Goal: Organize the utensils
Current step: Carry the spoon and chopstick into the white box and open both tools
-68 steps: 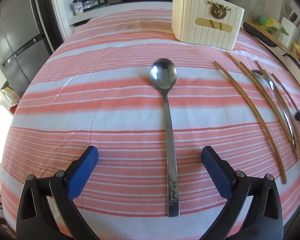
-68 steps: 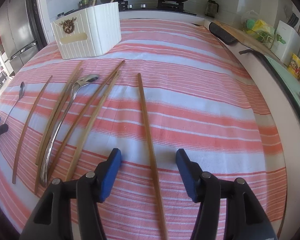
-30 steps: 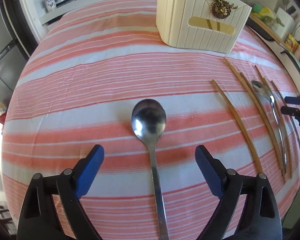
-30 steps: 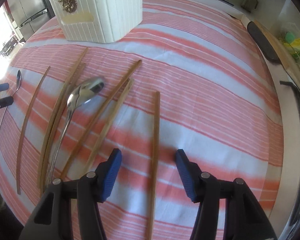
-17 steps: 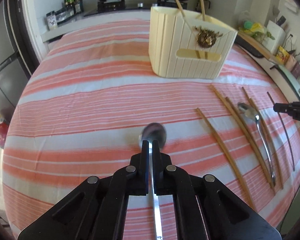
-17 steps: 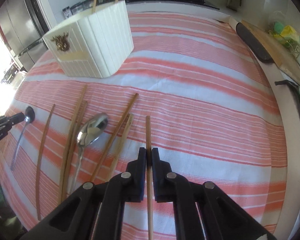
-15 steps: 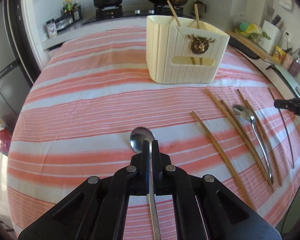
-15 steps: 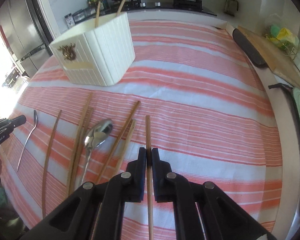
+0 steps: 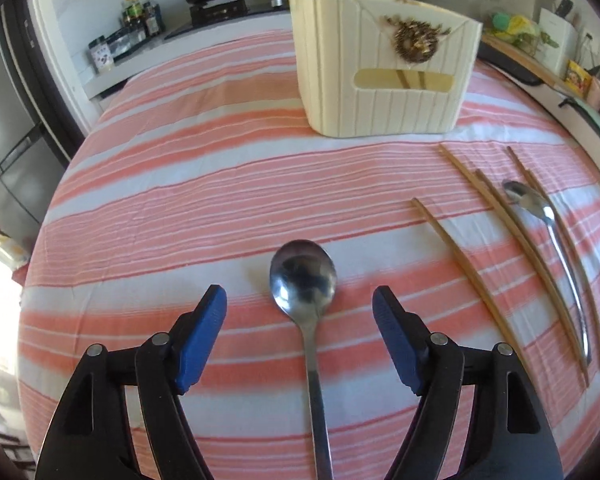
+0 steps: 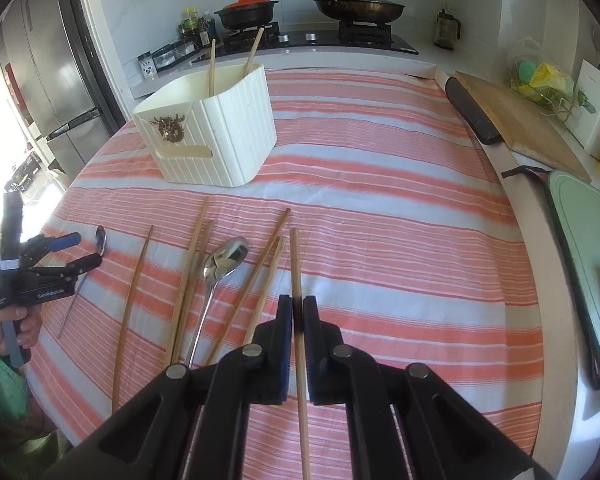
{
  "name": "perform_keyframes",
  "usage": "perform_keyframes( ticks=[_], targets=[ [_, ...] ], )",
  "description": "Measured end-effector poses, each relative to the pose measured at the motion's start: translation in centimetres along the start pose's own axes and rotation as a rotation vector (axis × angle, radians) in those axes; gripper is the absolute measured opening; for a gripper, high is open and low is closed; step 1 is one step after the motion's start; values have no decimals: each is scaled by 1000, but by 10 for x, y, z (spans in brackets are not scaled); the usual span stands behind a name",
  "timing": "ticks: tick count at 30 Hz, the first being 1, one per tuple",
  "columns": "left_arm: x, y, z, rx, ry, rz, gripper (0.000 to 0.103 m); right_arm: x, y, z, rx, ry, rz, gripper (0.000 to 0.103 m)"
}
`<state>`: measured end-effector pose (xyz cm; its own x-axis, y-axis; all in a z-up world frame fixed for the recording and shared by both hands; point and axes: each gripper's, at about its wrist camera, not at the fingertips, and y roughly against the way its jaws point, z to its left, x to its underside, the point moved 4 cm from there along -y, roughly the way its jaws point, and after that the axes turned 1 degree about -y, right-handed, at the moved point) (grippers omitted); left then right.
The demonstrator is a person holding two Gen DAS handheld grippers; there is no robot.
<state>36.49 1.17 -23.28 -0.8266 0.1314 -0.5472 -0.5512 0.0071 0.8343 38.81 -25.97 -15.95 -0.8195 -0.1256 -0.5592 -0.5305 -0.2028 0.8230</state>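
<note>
Your table is covered by a striped cloth (image 10: 400,200) in salmon and white bands, and on it, toward the far side, stands the cream ribbed caddy (image 10: 216,136), which carries a gold ornament and a slot on its front face and has two chopsticks leaning out of its top. Next in size come the loose utensils spread on the cloth nearer you: several long, slim wooden chopsticks (image 9: 460,264) lie roughly parallel, with a shiny steel spoon (image 10: 220,276) bowl-up among them. Your left gripper (image 9: 299,312) has its blue-padded jaws spread wide, one on either side of a second spoon (image 9: 306,296), touching neither side of it; this spoon is plain polished metal with an oval bowl facing up and a thin straight handle that runs back toward you under the gripper, and it lies on the cloth well to the left of the chopsticks. Your right gripper (image 10: 297,316) has its jaws pinched tight on a chopstick (image 10: 296,264), a light brown stick with a darker band just where the pads grip it, its far end pointing at the caddy and reaching just beside the nearest loose chopstick.
</note>
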Motion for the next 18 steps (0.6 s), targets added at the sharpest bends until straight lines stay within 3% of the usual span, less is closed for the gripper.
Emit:
perform_keyframes(
  ticks=[1,2,3,5,9,18],
  targets=[
    [-3,-8,3,14,25,18,74,-1,2,1,-6,-3,-7,5],
    [-4,-12,4,50,48,22,62,-2,4,2,-11,-5,-14,5],
    [-7,-11,5,63,56,0,36,-3,6,3,-15,-7,-22,5],
    [-10,-10,4,87,43,1,36,-4,9,6,-23,-13,-34,5],
    [-9,18,1,90,29,-72,35,-7,21,10,-40,-25,-73,5],
    [-19,139,11,182,72,-312,35,-27,78,40,-100,4,-250,5]
  ],
)
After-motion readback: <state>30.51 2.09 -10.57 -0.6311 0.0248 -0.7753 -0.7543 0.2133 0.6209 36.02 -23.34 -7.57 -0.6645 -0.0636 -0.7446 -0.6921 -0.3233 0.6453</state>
